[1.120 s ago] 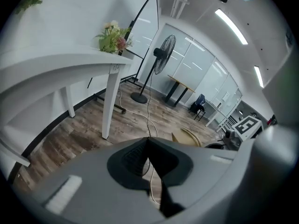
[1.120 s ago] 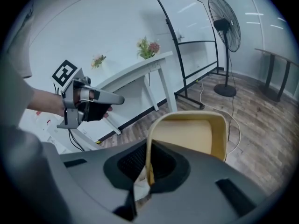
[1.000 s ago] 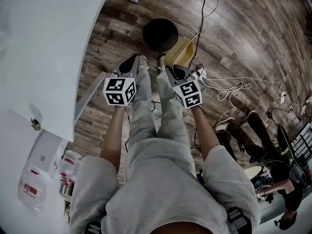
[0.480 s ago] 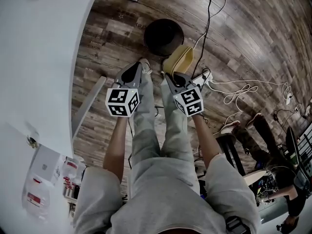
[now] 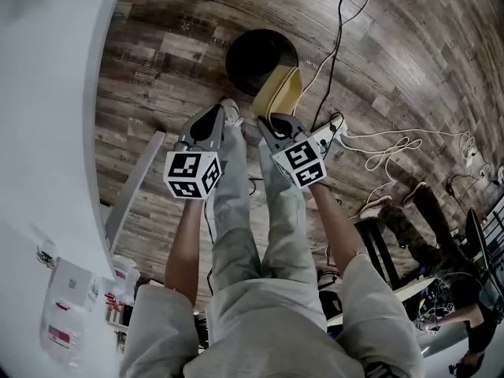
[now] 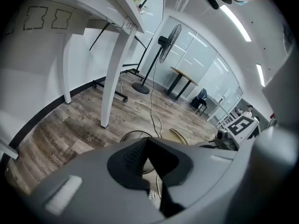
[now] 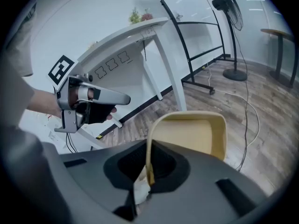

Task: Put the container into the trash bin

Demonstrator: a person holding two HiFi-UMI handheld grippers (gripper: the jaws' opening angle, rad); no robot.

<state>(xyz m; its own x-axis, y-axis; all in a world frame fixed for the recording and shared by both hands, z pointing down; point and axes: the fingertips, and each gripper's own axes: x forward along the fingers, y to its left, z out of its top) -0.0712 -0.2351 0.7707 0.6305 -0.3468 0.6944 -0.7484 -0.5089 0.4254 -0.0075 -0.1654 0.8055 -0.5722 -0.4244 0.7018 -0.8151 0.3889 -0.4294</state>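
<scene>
Tongs in the person's right hand [image 5: 273,122] are clenched on the near rim of the tan container [image 5: 279,93]. The right gripper view shows the thin wall nipped between the two dark pads [image 7: 147,171], with the shallow tray [image 7: 191,134] standing up beyond them and its hollow side facing the camera. The container is held off the plank floor [image 5: 394,61] at the upper centre of the head view, where its far end overlaps the lower right rim of the round black trash bin [image 5: 253,53]. How high it hangs over that rim I cannot tell. The left tongs [image 5: 216,113] sit just left of the right pair and apart from the container. Their tips [image 6: 147,140] are pressed together with nothing between them, and the bin's rim [image 6: 132,135] and a sliver of the container [image 6: 180,135] show past them. A white worktop [image 5: 47,93] fills the left side of the head view. Cables [image 5: 378,144] and a power strip [image 5: 329,127] lie on the floor to the right, beside the person's grey trousers [image 5: 260,235]. A standing fan [image 6: 169,40] shows at the upper middle of the left gripper view.
</scene>
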